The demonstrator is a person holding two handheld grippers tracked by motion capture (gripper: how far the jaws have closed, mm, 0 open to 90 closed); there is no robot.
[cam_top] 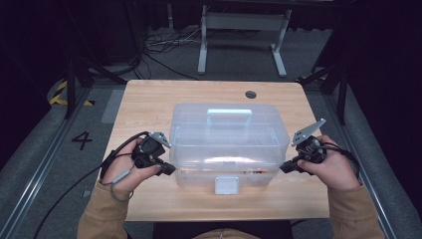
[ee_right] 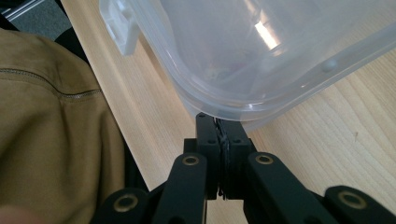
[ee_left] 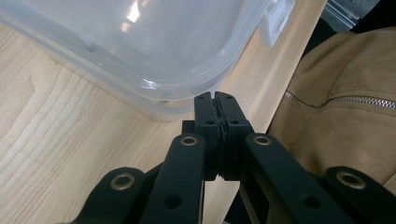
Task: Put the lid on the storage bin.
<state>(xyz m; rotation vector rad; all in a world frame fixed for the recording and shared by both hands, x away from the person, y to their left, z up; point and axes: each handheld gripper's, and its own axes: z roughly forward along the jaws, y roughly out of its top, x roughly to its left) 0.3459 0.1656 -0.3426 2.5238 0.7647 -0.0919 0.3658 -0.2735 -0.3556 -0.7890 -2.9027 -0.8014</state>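
Clear plastic box [cam_top: 229, 144] on bench [cam_top: 149, 99]; left gripper [ee_left: 215, 100] & right gripper [ee_right: 218, 122] both clenched, empty, at its front corners. Prob. light, slick; lift by top handle [cam_top: 229, 115].

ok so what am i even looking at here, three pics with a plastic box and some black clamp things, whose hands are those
No robot here: a person in a tan jacket sits at a light wooden table and holds a black hand tool with tongs in each hand. The high view looks down from above: the left tongs and right tongs sit at the two near corners of a clear plastic storage box with a handle on its lid. A white latch on the box faces the person. The other two pictures come from small cameras riding on each tool, looking along its jaws. Both pairs of jaws are closed, with nothing between them, their tips right up against the box's rounded corners.
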